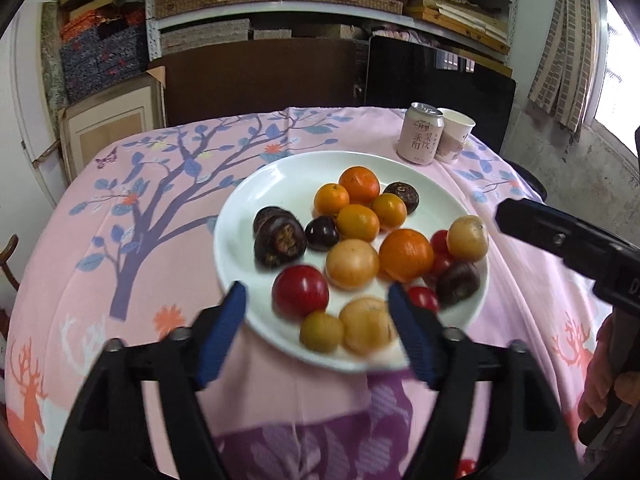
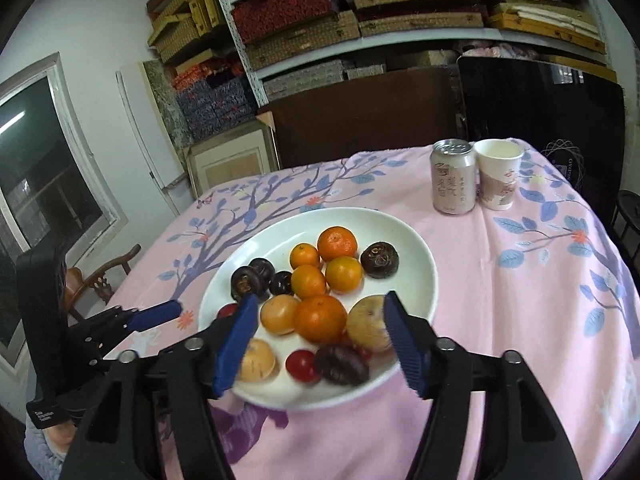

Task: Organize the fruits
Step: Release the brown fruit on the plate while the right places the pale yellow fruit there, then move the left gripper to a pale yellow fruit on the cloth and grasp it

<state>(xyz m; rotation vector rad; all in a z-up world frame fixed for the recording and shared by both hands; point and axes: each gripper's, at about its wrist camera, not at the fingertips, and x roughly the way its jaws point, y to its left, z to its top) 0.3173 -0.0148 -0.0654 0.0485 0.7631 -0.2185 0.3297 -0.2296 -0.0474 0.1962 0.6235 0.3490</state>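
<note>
Both claws are hovering at the near rim of the white plate (image 1: 256, 196), so this is your pick moment. Your left claw (image 1: 318, 304) stands wide open with nothing between its blue pads (image 1: 222, 332); the red fruit (image 1: 300, 290) and the two yellow ones at the plate's near edge sit just ahead of it. Your right claw (image 2: 320, 320) is open too, empty, its pads framing the big orange (image 2: 320, 318) and the pale yellow fruit (image 2: 368, 328) beside it.

All the fruit is heaped together on the plate, which rests on the pink cloth over the surface (image 2: 520, 280): oranges toward the middle and back, dark brown ones (image 1: 278, 240) on the left and right, small red ones tucked low near the front. My read is that sorting has barely begun.

Pick one fruit per claw and commit. The pieces touch each other, so come down with a pad on each side of a single fruit, not across two. Round skins will likely roll, so close slowly and centre on the widest part. Keep the two claws apart; they're close over the same rim. Mind the can (image 2: 454, 178) and paper cup (image 2: 498, 178) at the far side when you carry anything out.
</note>
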